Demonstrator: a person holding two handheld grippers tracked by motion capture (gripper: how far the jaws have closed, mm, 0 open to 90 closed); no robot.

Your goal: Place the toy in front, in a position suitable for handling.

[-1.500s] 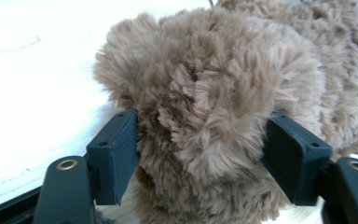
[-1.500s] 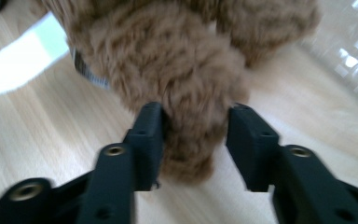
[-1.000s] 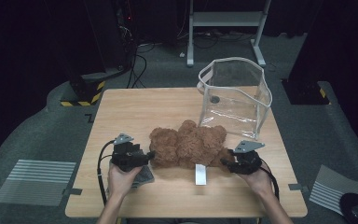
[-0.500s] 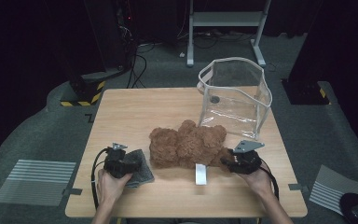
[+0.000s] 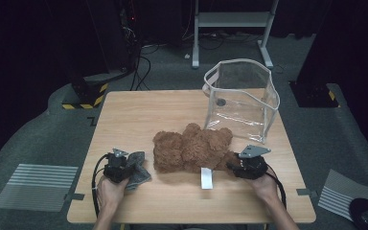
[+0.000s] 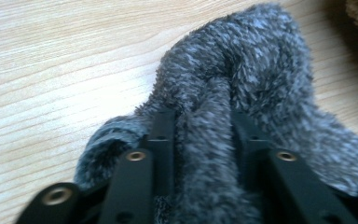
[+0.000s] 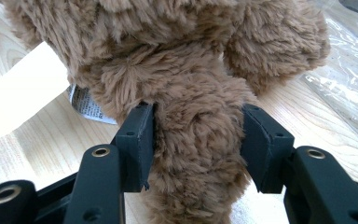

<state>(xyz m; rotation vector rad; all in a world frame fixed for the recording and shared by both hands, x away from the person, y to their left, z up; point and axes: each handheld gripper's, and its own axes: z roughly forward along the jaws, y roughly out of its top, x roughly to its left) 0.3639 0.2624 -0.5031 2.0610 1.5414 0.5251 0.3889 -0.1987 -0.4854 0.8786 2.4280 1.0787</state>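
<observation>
Both pairs of black jaws are clamped on something soft. On the left gripper (image 6: 204, 135) they have just been closing, and a fold of the fuzzy grey fleece cloth (image 6: 242, 79) is now pinched between them — in the left gripper view the pile bulges up between the two pads, and the rest of the cloth lies rumpled on the wood. On the right gripper (image 7: 196, 140) the pads press into either side of one limb of the brown plush teddy bear (image 7: 177, 60), the fur squeezed between them.

Taking the teddy bear (image 5: 191, 146) as the landmark in the high view: it lies flat near the middle of the light wooden table (image 5: 139, 110), toward the person's edge. The grey cloth (image 5: 136, 168) sits to the bear's left, near it but apart, with the left gripper (image 5: 117, 165) on it. The right gripper (image 5: 247, 165) is at the bear's right end. A white paper tag (image 5: 206, 178) lies against the bear's near side. Behind the bear, to its right, stands a clear plastic bag with white trim (image 5: 242, 98), open-topped — its base close to the bear's far edge.
</observation>
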